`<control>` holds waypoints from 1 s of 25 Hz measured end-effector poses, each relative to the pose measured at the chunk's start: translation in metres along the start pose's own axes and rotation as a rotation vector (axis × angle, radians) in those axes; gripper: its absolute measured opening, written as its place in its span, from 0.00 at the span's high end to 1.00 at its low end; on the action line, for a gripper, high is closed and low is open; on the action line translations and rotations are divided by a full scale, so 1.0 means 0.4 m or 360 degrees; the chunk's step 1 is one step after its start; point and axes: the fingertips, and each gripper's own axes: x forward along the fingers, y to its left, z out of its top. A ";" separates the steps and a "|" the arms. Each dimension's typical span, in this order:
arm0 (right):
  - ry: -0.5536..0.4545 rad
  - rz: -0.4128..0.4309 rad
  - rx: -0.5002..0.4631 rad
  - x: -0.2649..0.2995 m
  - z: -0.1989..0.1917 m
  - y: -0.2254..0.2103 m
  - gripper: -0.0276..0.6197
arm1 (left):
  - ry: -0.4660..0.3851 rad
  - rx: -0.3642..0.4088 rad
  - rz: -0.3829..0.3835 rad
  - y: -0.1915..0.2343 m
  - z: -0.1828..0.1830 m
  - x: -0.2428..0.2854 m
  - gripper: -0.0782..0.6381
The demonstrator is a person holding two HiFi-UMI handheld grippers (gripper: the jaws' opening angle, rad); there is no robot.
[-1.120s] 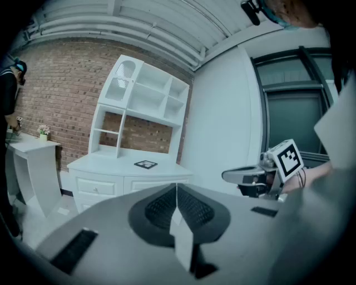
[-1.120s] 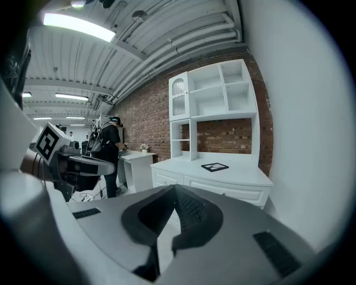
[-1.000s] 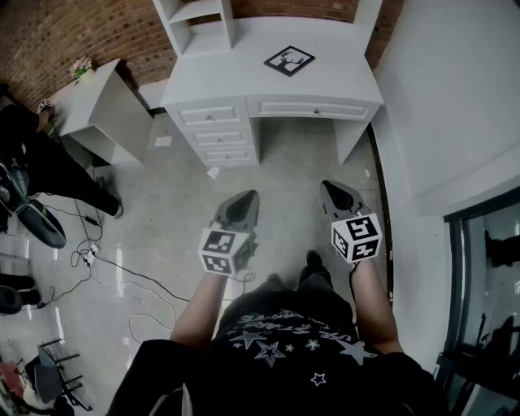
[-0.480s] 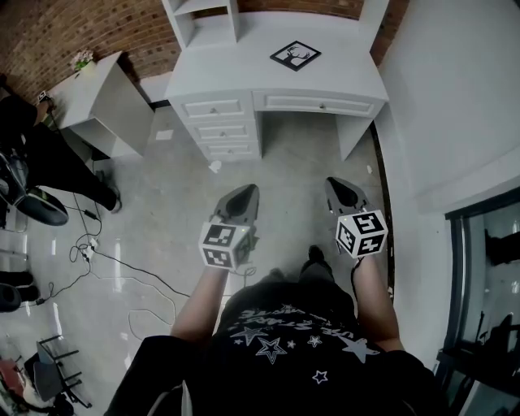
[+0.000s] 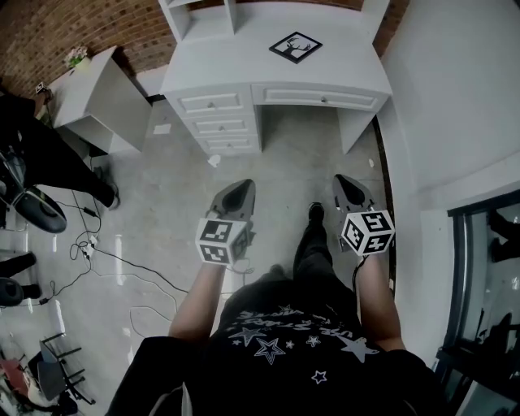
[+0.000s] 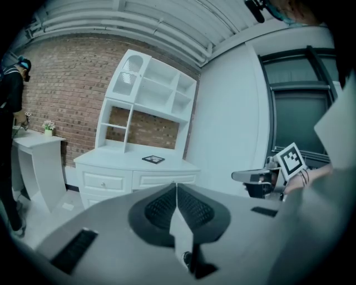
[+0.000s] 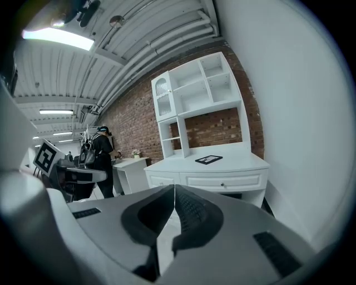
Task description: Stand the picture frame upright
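Picture frame (image 5: 295,46) lies flat on table (image 5: 244,77), corner toward person, looks almost square. Well apart from both grippers: 1 o'clock from left gripper (image 5: 241,188), 11 o'clock from right gripper (image 5: 345,184). Neither clearly nearer. Both fingers pressed together, empty.

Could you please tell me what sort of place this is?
Probably a studio staged as a room: a white wooden desk against a red brick wall, loose black cables across the polished grey floor.
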 end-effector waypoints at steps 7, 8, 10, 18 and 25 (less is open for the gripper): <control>-0.0008 0.0045 0.0045 0.134 0.036 -0.077 0.93 | 0.0025 -0.0014 0.0081 0.063 0.018 0.085 0.86; -0.0011 0.0055 0.0048 0.156 0.045 -0.087 0.93 | 0.0028 -0.0016 0.0094 0.075 0.023 0.099 0.86; -0.0007 0.0076 0.0057 0.198 0.057 -0.112 0.93 | 0.0033 -0.0023 0.0121 0.095 0.033 0.130 0.86; 0.0064 0.0144 0.0092 0.364 0.121 -0.265 0.93 | 0.0061 -0.0048 0.0203 0.133 0.112 0.320 0.86; 0.0101 0.0180 0.0126 0.492 0.180 -0.420 0.93 | 0.0095 -0.0070 0.0246 0.138 0.174 0.501 0.86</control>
